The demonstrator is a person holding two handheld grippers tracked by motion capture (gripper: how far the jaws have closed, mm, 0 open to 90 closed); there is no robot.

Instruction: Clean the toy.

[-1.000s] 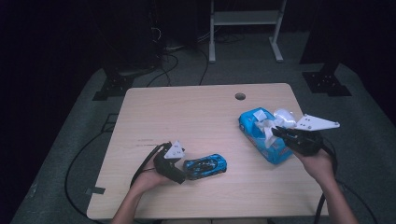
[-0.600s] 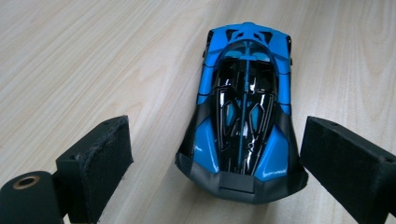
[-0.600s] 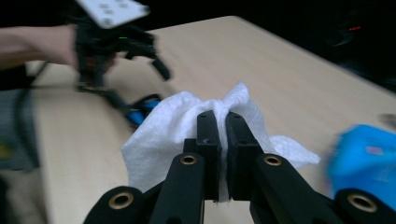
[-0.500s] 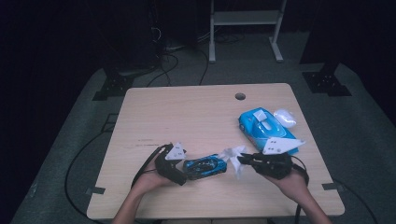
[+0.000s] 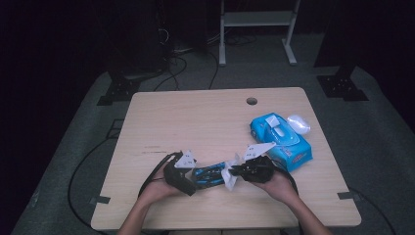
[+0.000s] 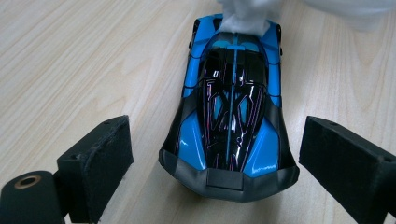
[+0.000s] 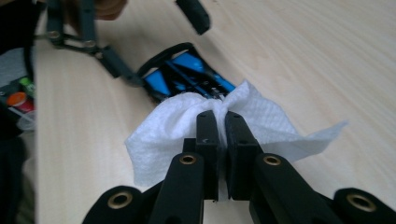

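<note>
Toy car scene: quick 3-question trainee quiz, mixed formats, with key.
1. True or false: the left gripper is clamped on the car.
2. What does the right gripper hold? A) wipe pack B) wipe C) cable
3. Fill in: the wipe touches the car's ____ end, seen from the left gripper.

Key
1. False: the jaws stand open on either side of the car, apart from it.
2. B: jaws shut on a bunched wipe; the wipe pack lies behind on the table.
3. Far.
</note>
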